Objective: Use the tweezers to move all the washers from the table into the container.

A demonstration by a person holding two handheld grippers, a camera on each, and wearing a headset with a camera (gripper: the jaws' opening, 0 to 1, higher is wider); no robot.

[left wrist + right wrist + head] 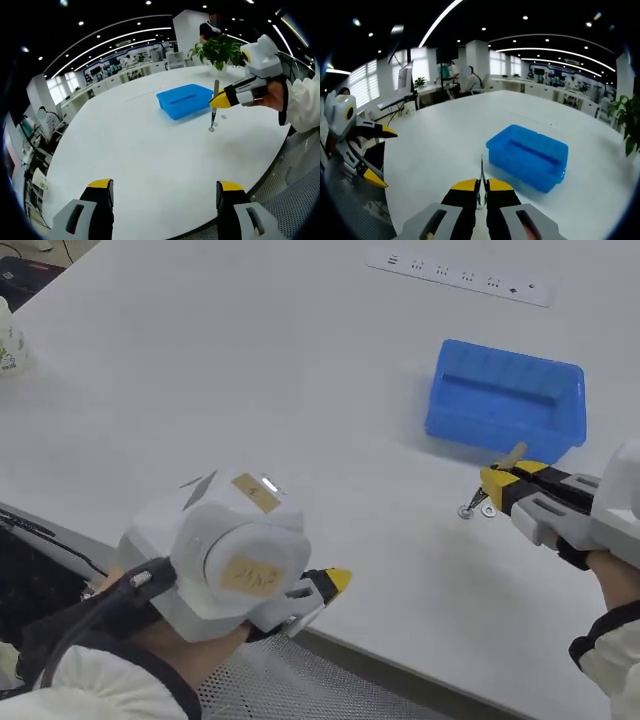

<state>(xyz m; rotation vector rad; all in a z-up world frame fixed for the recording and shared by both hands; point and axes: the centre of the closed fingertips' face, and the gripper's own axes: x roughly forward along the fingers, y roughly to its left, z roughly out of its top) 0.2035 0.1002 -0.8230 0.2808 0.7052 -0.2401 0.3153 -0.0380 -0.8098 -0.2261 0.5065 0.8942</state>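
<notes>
Left gripper [166, 186] hangs at the near edge of the table [250, 390], jaws wide apart, nothing in them. Right gripper [505, 480] is clamped on the tweezers [214, 107], tips down at the washers [465, 511], which lie just in front of the blue container [505, 400]. Washers look tiny, flat, stiff, prob slippery (pinch across the rim, imo). Nothing btwn them and the container's near wall; power strip [460, 275] is well apart.
</notes>
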